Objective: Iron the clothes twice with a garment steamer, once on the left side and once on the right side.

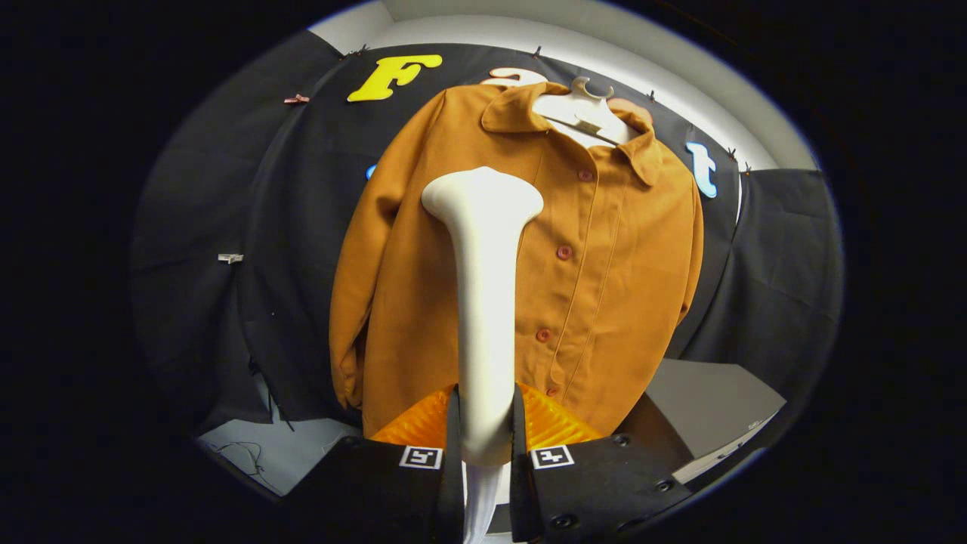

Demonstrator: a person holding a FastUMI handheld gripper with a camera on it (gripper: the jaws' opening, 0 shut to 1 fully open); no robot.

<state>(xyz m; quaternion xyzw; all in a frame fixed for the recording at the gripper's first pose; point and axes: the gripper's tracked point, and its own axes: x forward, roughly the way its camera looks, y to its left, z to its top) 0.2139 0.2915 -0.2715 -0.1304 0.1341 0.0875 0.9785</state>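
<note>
The hand-held gripper [484, 434] pinches the handle of the garment steamer [483, 302], both fingers pressed against its sides. The steamer rises upright from between them, its broad head in front of the chest of the shirt [604, 257], on the side of the button row where the near sleeve hangs; whether the head touches the cloth cannot be told. The shirt hangs on a hanger [585, 106] against the booth's dark wall, buttoned, hem just beyond the fingers. The panel past the buttons lies uncovered. A worktop [710, 400] sits beside the lower hem.
</note>
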